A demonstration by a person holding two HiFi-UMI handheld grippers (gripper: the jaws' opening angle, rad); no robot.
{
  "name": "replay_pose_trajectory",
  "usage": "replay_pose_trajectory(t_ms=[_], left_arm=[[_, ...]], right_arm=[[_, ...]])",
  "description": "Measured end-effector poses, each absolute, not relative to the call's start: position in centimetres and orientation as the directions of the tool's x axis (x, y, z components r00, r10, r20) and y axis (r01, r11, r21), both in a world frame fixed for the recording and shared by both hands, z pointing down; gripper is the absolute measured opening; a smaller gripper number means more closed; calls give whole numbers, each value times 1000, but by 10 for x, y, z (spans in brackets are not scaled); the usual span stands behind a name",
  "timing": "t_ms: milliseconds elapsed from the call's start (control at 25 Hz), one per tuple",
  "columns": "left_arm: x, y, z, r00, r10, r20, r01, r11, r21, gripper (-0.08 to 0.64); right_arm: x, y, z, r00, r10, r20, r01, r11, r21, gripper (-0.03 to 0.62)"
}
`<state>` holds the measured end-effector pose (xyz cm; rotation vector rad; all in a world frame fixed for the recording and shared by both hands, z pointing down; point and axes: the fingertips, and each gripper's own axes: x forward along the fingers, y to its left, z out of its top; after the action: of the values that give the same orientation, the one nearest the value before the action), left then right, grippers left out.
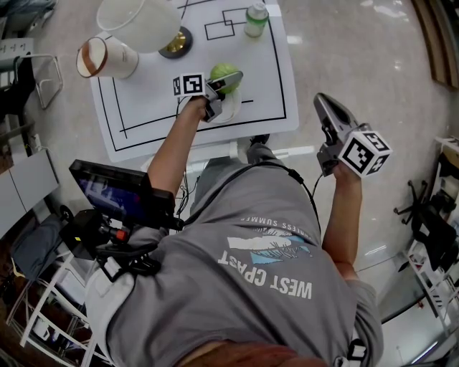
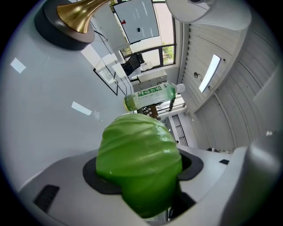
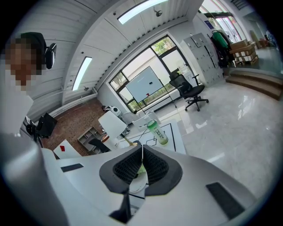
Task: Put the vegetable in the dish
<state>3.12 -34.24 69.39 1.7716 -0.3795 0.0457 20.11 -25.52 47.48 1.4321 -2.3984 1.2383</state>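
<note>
Your grey shirt (image 1: 265, 265) fills the lower middle of the head view, closest to the lens. At the left edge, a dark screen (image 1: 118, 192) sits on a stand beside your left arm.

In the upper left, a cup (image 1: 106, 57) lies on its side at the corner of the white table (image 1: 143, 115). Just to its right is a lamp (image 1: 140, 23) with a white shade and a brass foot.

Toward the upper middle, your left gripper (image 1: 228, 80) has its jaws spread fairly wide and clamped on the green vegetable (image 1: 222, 72). In the left gripper view, both pads press into the vegetable's sides. You are holding it above the table, over the far edge of the white dish (image 1: 231, 109). Whether it touches the dish can't be told.

A green bottle (image 1: 255, 20) stands further up and to the right, near the table's far edge.

At the right, your right gripper (image 1: 324, 107) hangs off the table over the floor. Its jaws are together, with nothing gripped between them.
</note>
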Motion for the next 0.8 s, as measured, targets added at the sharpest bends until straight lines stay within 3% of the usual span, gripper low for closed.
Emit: replay_pose_trajectory(t_ms=[800], left_arm=[[31,-345,697,948,-227,224,-263,-156,952,310]], right_arm=[[206,-258,487,-557,-693,457,-761,205,-615,8]])
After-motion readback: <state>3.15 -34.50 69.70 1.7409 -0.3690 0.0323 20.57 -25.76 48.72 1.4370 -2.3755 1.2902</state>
